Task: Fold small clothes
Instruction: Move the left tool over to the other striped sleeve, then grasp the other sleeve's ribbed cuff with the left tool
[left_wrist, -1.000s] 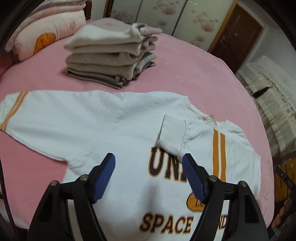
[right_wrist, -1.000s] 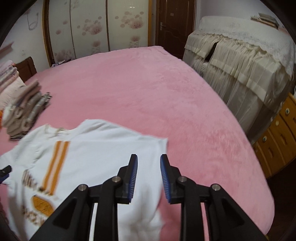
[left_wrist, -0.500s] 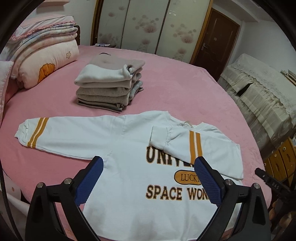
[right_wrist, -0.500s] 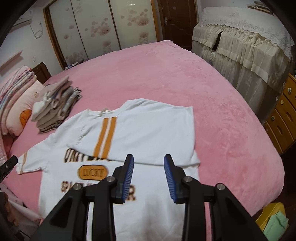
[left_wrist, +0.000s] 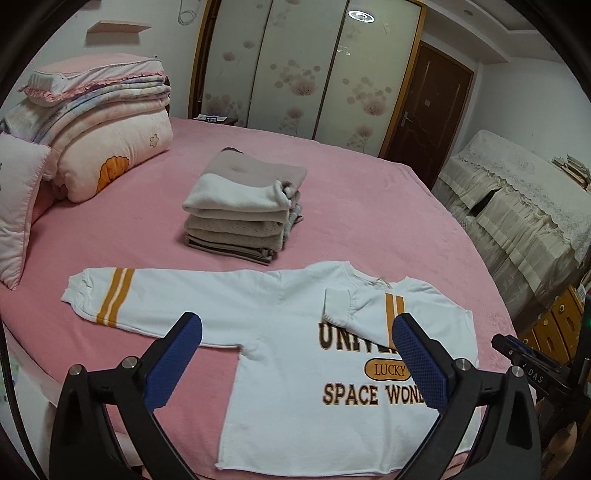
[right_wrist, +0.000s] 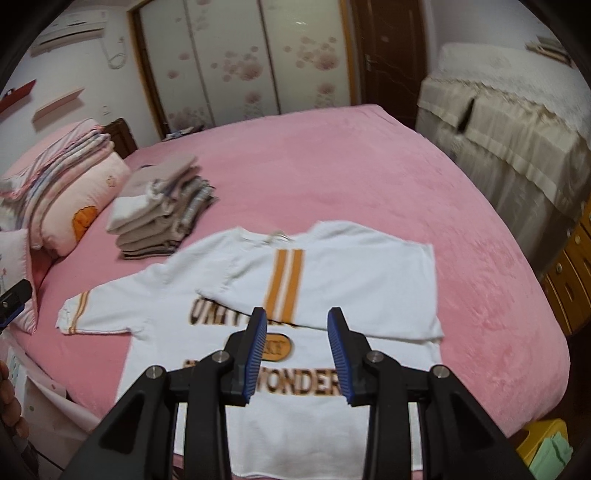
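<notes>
White sweatshirt (left_wrist: 295, 354) flat on pink bed (left_wrist: 369, 206), lower centre of frame. One sleeve (left_wrist: 373, 314) folded across chest; other sleeve (left_wrist: 155, 299) outstretched at left. Left claw (left_wrist: 295, 365) just spread wide, empty, pulled back and up. Right claw (right_wrist: 297, 350) part open, empty. Outstretched sleeve likely next.

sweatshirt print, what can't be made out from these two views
- Left wrist view: the ends of the printed words on the sweatshirt are hidden by the folded sleeve and the left tool.
- Right wrist view: the print is motion-blurred, and the right tool covers its middle.
- The collar label is too small to read.
</notes>
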